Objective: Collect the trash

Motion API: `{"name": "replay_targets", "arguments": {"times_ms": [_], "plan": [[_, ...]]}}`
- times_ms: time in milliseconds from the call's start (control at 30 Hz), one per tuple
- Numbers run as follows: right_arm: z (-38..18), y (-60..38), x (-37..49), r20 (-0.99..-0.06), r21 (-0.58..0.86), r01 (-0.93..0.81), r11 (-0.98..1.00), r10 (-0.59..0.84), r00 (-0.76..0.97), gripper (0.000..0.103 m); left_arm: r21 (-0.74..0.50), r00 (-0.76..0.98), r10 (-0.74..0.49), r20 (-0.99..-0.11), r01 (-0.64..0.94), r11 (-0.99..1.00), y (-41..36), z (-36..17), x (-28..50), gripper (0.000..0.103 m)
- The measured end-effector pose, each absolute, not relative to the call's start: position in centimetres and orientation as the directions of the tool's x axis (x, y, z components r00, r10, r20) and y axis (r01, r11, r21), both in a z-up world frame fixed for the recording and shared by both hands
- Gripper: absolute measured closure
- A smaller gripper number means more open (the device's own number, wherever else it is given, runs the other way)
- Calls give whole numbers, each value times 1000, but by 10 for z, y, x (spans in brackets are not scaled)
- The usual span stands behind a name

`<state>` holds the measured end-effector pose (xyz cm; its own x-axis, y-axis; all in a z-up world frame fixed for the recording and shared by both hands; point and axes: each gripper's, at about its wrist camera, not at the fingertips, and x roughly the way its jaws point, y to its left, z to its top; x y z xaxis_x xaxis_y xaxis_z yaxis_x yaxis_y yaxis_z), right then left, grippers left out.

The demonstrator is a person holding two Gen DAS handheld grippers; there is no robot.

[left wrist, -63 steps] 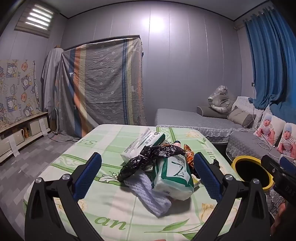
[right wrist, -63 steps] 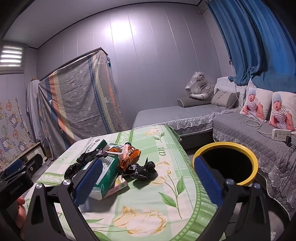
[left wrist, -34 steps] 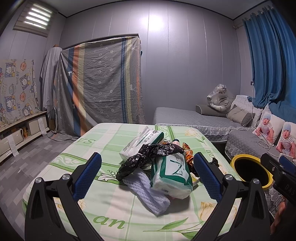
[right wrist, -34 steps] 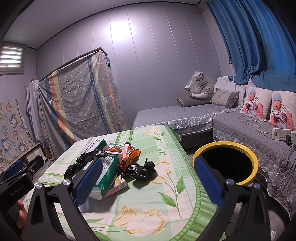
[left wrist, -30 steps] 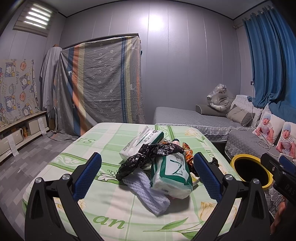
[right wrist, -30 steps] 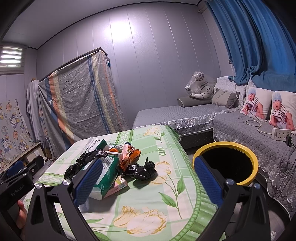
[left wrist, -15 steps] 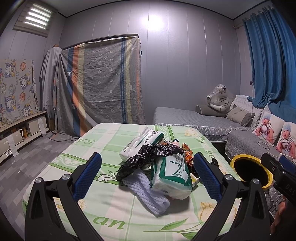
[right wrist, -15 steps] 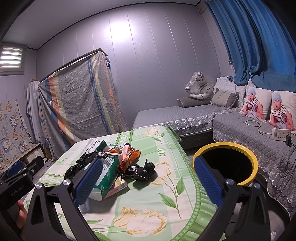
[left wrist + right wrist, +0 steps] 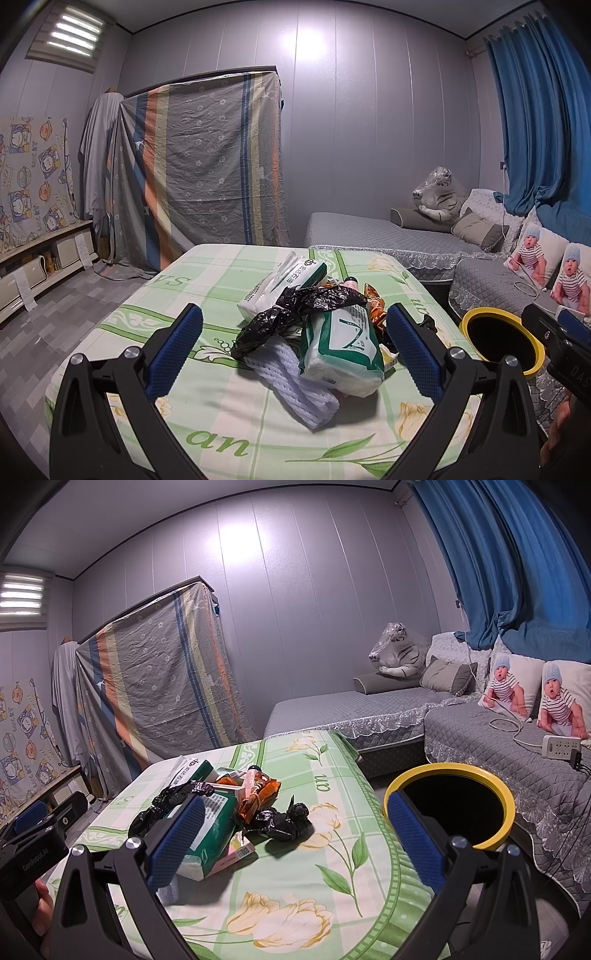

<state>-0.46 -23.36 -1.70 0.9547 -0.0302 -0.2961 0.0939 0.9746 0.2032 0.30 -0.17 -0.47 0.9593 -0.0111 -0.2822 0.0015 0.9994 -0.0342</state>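
Left gripper [image 9: 293, 349]: jaws spread wide, nothing between them, held above the near edge of the table [image 9: 207, 280]. Right gripper [image 9: 291, 840]: jaws likewise wide apart and empty, hovering over the table's right end.

Trash lies heaped at table centre. In the left wrist view, a green-and-white tissue pack [image 9: 341, 347] sits at 12 o'clock from the left gripper, touching a white mesh sleeve [image 9: 295, 384] at its 7 o'clock. A crumpled black bag [image 9: 295, 310] drapes over both. A second tissue pack [image 9: 284, 284] lies behind at 11 o'clock.

In the right wrist view, an orange wrapper [image 9: 258, 794] and a knotted black bag [image 9: 282, 821] lie at 12 o'clock. The yellow-rimmed bin [image 9: 448, 771] stands off the table at 2 o'clock
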Motion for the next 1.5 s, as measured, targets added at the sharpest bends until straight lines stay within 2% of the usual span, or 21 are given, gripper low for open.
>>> {"name": "replay_targets", "arguments": {"times_ms": [1067,1200,1367,1433,1500], "plan": [[-16,-238,-2,-293,202,106,973,-44,955,7,-36,957,-16,-289,6,999,-4,-14,6,8],[-17,-237,0,-293,188,119,975,-60,954,7,-46,952,-45,-301,33,998,-3,-15,4,8],[-13,-240,15,-326,108,61,992,-23,945,7,-55,944,-73,-322,58,997,1,-17,3,8],[-17,-242,28,-364,108,25,994,17,931,7,-87,934,-116,-338,92,992,4,-19,4,8],[-24,-246,46,-413,139,-62,988,115,904,7,-125,918,-173,-356,137,983,7,-23,5,8]]}}
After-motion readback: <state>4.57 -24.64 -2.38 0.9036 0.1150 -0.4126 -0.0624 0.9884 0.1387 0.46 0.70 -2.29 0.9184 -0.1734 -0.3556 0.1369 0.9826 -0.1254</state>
